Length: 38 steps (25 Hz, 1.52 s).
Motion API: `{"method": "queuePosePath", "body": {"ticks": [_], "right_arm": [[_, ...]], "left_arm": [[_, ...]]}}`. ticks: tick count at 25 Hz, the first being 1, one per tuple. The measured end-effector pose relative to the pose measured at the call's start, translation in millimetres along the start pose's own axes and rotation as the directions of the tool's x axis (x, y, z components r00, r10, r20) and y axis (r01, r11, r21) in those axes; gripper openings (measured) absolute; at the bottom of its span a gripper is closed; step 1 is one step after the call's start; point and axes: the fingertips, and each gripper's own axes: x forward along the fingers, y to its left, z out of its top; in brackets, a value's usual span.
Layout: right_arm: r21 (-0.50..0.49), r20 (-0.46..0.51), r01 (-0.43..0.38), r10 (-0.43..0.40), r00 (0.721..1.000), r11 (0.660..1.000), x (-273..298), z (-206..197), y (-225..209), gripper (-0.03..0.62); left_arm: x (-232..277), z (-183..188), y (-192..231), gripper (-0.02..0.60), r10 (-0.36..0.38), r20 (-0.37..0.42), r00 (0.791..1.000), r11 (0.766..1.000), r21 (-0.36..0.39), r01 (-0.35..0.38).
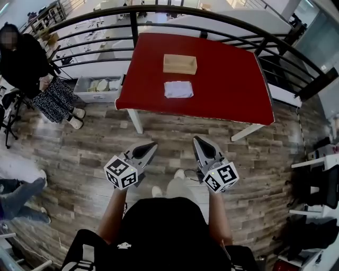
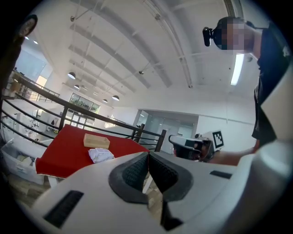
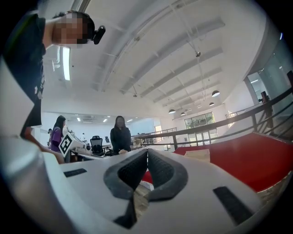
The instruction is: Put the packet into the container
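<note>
A white packet (image 1: 178, 89) lies flat on the red table (image 1: 222, 84), just in front of a shallow wooden container (image 1: 180, 64). Both grippers hang over the floor well short of the table, shut with nothing between their jaws: the left gripper (image 1: 152, 145) and the right gripper (image 1: 196, 140) point toward the table. In the left gripper view the packet (image 2: 100, 155) and the container (image 2: 96, 141) sit far ahead beyond the shut left gripper (image 2: 148, 155); the other gripper (image 2: 194, 145) shows at the right. In the right gripper view the shut right gripper (image 3: 147, 152) has the container (image 3: 198, 155) beyond it.
A black metal railing (image 1: 159, 13) curves round the table's far side. A grey bin (image 1: 98, 90) with pale things stands left of the table. A seated person (image 1: 32, 74) is at the far left, and another person's legs (image 1: 21, 196) are lower left. Wooden floor lies between me and the table.
</note>
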Motion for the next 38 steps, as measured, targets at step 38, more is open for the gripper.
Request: {"method": "queuePosePath", "body": {"ticks": [38], "right_arm": [[0.026, -0.133, -0.189, 0.191, 0.972, 0.982, 250.9, -3.1, -347.0, 0.020]], "left_arm": [[324.7, 49.2, 249.9, 0.009, 0.166, -0.297, 0.940, 0.971, 0.216, -0.103]]}}
